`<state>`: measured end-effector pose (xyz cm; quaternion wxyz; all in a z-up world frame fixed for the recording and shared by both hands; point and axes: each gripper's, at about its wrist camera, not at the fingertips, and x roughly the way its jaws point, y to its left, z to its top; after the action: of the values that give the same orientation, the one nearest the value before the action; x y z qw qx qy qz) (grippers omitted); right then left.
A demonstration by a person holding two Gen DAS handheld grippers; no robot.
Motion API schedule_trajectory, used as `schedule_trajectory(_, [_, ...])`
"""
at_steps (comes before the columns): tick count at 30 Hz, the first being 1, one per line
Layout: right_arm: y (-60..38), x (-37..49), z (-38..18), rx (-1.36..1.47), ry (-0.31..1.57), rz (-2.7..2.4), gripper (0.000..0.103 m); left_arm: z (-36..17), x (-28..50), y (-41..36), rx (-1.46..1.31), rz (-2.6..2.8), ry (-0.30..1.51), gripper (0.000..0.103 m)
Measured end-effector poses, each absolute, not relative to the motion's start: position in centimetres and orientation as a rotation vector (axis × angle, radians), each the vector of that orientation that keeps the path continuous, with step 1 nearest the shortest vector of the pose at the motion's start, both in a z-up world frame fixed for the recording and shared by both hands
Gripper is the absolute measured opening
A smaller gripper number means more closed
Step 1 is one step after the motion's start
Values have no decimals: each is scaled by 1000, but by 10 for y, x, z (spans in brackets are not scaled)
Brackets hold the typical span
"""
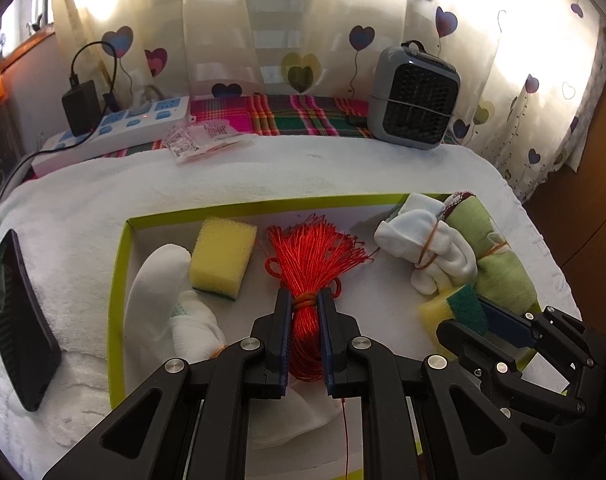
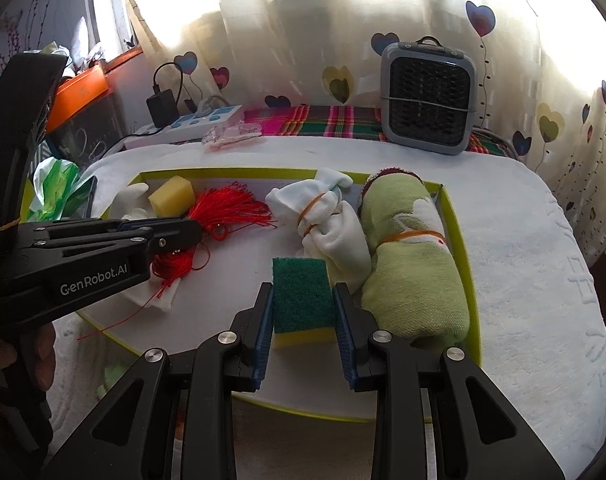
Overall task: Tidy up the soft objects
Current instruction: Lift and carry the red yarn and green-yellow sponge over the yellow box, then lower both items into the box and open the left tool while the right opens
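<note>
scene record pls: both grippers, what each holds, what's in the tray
left gripper: shut on red cord bundle
right gripper: shut on green-topped sponge
tray: also holds yellow sponge, white glove, banded white cloth, green towel roll
under tray: white towel

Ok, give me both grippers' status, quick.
Left gripper: shut on the red thread bundle.
Right gripper: shut on the green-topped sponge.
</note>
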<state>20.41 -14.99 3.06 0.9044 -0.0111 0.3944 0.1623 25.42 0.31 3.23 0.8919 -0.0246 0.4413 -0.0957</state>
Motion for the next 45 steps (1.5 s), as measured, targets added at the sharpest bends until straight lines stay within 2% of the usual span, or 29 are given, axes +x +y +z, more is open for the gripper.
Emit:
schedule_trajectory(11, [-150, 201, 30, -40, 805, 325, 30, 32, 253, 2, -42, -193, 913, 14])
schedule_trajectory(25, [-152, 197, 31, -12, 797, 340, 31, 34, 247, -1, -35, -202, 901, 29])
schedule_trajectory(27, [-152, 196, 32, -9, 795, 341, 32, 35, 246, 1, -41, -202, 899, 31])
schedule_trajectory(29, [-152, 195, 32, -6, 790, 346, 41, 35, 245, 2, -52, -204, 900, 31])
schedule_trajectory(31, [-152, 194, 33, 1, 785, 353, 43, 36, 244, 4, -64, -210, 899, 32])
schedule_trajectory(38, [-153, 190, 36, 11, 774, 347, 45, 42, 234, 6, -60, -198, 884, 37])
schedule_trajectory(41, [-153, 186, 38, 13, 766, 343, 49, 45, 229, 7, -54, -192, 878, 37])
schedule_trajectory(45, [-154, 182, 41, 19, 758, 340, 49, 50, 219, 8, -25, -162, 855, 37])
